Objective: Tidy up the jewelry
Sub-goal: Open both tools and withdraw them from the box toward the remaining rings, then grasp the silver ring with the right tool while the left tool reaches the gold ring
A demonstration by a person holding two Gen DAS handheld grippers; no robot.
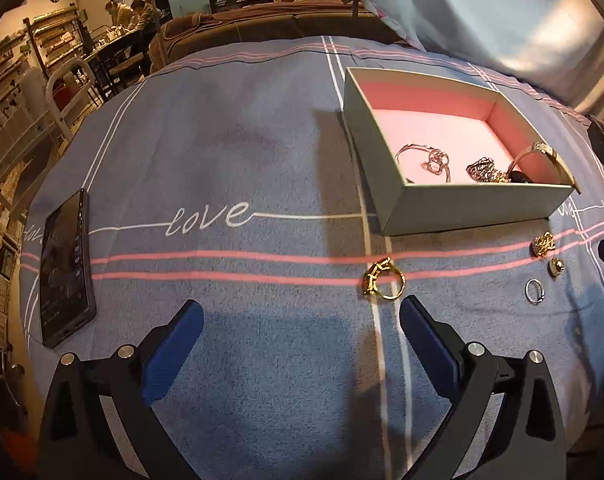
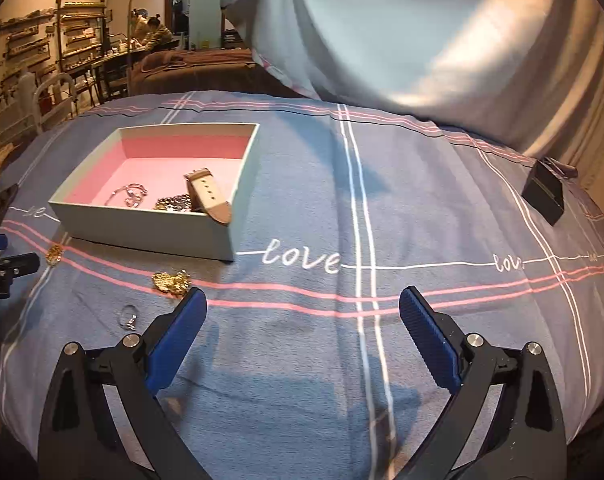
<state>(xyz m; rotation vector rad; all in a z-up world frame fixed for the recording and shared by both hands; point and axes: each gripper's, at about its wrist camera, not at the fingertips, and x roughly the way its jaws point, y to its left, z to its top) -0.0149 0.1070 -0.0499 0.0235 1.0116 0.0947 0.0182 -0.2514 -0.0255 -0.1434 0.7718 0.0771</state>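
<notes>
Bedspread (image 1: 242, 152) holds both tools, left tool (image 1: 300, 314) and right tool (image 2: 302, 304), gaping empty; only left view shows the phone (image 1: 64, 268)

We see a blue-grey bedsheet (image 1: 242, 152) crossed by pink and white stripes, with "love" written on it in white script. The box (image 1: 386, 164) is pale grey-green outside and pink inside. A gold ring (image 1: 384, 280) and a silver ring (image 1: 535, 291) lie on the sheet. Both tongs have black arms with blue pads (image 2: 426, 336).
</notes>
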